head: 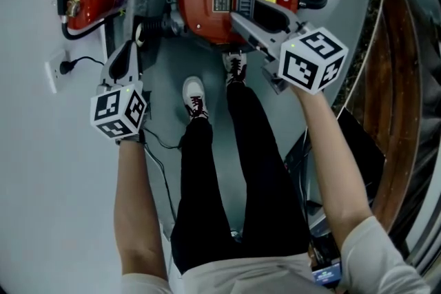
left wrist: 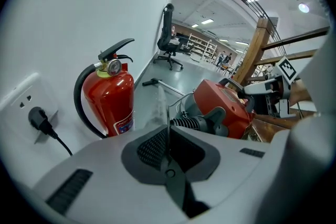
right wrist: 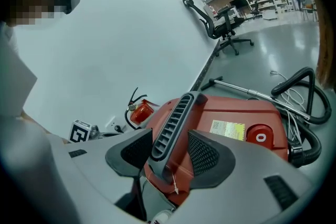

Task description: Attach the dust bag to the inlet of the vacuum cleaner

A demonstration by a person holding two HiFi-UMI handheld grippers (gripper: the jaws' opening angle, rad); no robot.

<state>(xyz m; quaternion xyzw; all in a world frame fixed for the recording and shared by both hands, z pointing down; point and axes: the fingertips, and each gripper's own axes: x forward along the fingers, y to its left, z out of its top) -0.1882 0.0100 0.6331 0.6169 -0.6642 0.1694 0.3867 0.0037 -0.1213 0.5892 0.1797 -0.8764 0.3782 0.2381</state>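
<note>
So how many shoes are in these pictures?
2, both in the head view: the left shoe, and the right shoe ahead of it, by the red vacuum cleaner. None seems hidden.

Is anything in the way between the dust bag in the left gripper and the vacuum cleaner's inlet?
Nothing visible does. The left gripper pinches the thin dust bag, and the ribbed black inlet of the vacuum cleaner lies just beyond it, unobstructed. The fire extinguisher stands off to the other side, by the wall.
</note>
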